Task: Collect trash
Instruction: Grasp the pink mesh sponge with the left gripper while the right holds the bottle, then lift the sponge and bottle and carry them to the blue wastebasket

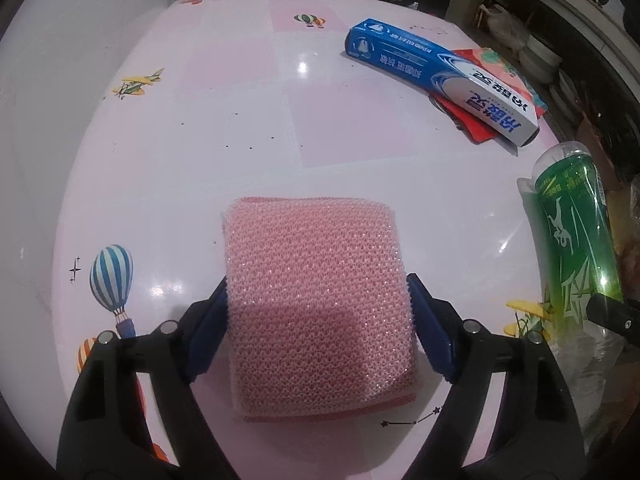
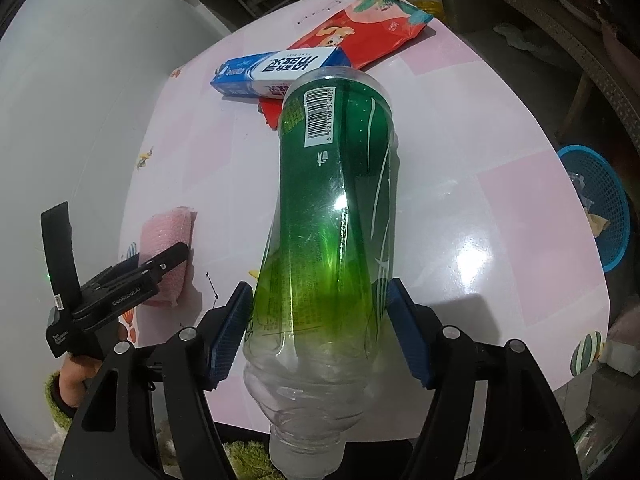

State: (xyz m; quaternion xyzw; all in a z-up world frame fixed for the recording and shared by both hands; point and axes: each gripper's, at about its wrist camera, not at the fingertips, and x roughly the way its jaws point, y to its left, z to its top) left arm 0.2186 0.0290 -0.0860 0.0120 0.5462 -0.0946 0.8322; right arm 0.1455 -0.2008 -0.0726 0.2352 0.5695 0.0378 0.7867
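Green bottle [image 2: 332, 216] sits clamped in my right hand-held gripper [image 2: 320, 336]; my left hand-held gripper [image 1: 320, 320] grips the pink sponge [image 1: 316, 304]. Box [image 1: 440, 76] and packet [image 2: 360, 32], upper right, remain on the bench [image 1: 200, 140].

bottle [image 2: 332, 208] mouth cut off below | red packet [image 1: 472, 116] partly under toothpaste box [image 1: 440, 76]

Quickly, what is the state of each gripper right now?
Left gripper: closed on the pink mesh sponge, which rests on the table.
Right gripper: closed on the green plastic bottle.
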